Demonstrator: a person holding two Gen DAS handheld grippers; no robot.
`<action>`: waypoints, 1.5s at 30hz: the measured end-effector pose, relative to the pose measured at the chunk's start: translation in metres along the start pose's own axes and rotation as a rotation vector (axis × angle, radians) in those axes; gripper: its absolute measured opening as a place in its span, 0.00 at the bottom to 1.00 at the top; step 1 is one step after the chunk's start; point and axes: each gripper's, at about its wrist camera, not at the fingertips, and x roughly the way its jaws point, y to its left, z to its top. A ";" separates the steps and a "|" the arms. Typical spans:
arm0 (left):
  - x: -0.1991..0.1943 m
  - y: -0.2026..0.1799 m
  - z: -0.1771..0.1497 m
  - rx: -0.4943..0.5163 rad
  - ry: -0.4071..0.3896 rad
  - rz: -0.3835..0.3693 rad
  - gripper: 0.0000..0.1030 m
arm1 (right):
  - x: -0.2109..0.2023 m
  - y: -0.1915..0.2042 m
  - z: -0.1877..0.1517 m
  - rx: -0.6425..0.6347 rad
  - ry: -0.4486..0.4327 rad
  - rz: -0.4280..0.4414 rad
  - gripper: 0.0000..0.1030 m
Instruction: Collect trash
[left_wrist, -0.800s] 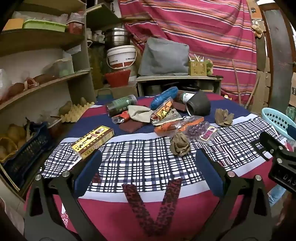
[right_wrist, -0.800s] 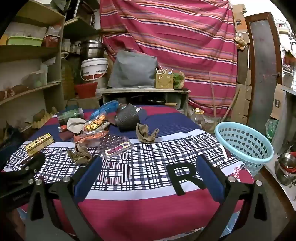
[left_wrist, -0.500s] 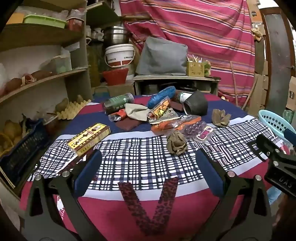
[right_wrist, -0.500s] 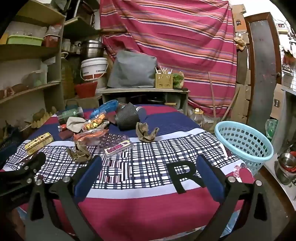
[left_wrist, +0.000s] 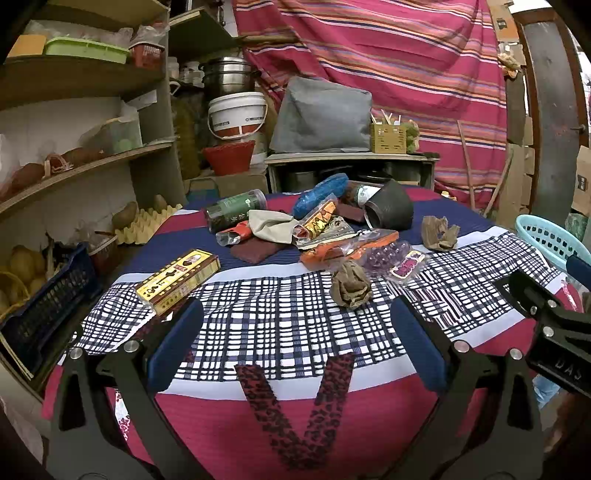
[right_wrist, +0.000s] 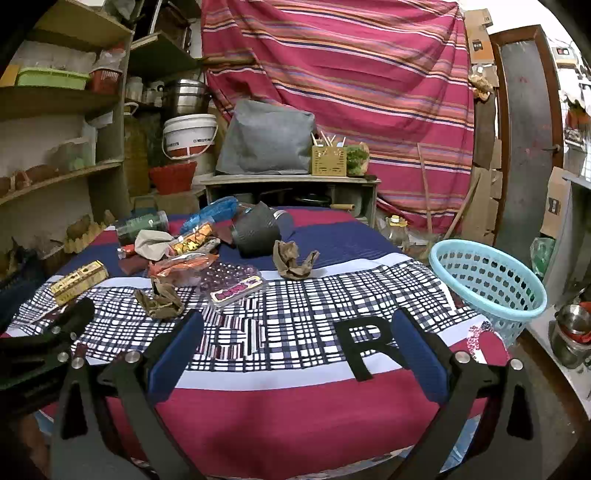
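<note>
Left gripper (left_wrist: 293, 341) & right gripper (right_wrist: 291, 341) both spread wide, empty, over near edge of cloth-covered tabletop (left_wrist: 280, 325). Crumpled brown paper wad (left_wrist: 350, 283) nearest; yellow carton (left_wrist: 177, 280) left; wrapper pile (left_wrist: 332, 236) behind. Light-blue plastic basket (right_wrist: 487, 282) off tabletop, right.
</note>
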 end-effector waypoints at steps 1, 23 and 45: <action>0.000 0.000 0.000 0.000 -0.002 -0.001 0.95 | -0.001 -0.001 0.000 0.002 -0.006 -0.001 0.96; -0.002 -0.002 -0.002 0.011 -0.007 -0.001 0.95 | -0.004 -0.005 0.000 0.011 -0.020 -0.009 0.96; -0.002 -0.002 -0.002 0.010 -0.007 -0.002 0.95 | -0.004 -0.005 0.000 0.011 -0.020 -0.010 0.96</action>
